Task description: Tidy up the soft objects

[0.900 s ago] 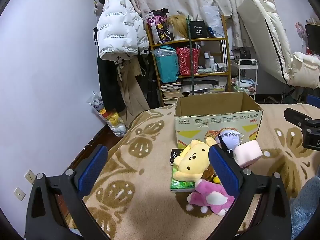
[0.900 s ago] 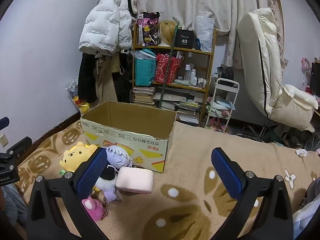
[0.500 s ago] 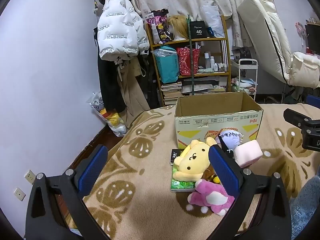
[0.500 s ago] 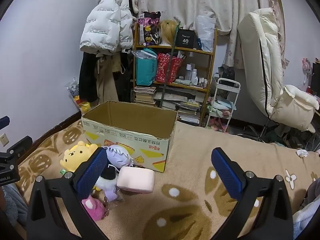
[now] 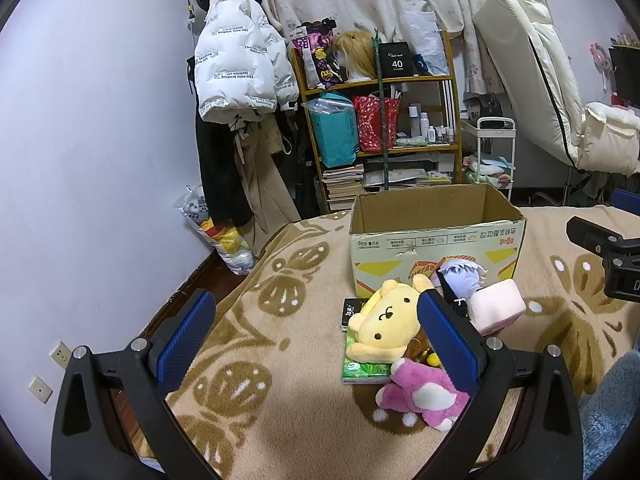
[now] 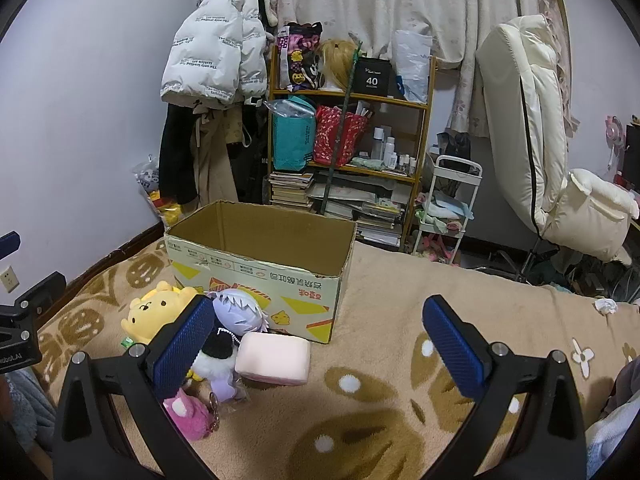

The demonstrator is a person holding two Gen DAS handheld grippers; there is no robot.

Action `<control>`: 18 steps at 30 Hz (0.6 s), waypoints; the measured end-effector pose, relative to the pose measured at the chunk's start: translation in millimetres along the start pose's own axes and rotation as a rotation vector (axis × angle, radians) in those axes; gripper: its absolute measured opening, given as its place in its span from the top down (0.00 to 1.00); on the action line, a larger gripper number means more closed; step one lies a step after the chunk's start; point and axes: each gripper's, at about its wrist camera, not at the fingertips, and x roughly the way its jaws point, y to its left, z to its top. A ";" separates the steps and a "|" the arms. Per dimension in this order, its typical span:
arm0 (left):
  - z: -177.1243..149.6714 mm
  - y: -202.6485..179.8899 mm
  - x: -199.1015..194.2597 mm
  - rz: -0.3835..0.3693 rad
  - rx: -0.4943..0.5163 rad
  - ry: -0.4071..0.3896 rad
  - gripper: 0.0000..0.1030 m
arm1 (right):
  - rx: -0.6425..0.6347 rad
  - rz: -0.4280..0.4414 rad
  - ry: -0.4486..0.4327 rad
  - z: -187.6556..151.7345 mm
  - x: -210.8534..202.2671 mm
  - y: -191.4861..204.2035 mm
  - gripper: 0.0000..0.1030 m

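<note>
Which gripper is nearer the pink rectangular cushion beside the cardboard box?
Right, though only slightly. The right gripper hangs open with the pink rectangular cushion between its fingers' lines. The left gripper is open too, with the cushion beyond its right finger.

Change is slight and confined to the right gripper (image 6: 318,308); it has swung a trace to its left, so that from its wrist camera the cardboard box (image 6: 256,276), the shelf (image 6: 348,96) behind it and the pale recliner (image 6: 520,100) sit marginally further right in view; the recliner's top also stands a touch higher; no other shift is discernible.
</note>
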 end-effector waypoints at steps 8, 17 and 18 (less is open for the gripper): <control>-2.2 0.8 1.3 0.002 0.002 0.000 0.03 | 0.002 0.001 0.001 0.0 0.0 -1.0 0.00; -2.4 0.8 0.9 0.002 0.003 -0.002 0.03 | 0.000 0.003 0.003 0.6 0.0 -1.0 0.00; -2.4 0.7 1.0 0.002 0.003 -0.003 0.03 | 0.000 0.002 0.003 0.6 -0.1 -1.0 0.00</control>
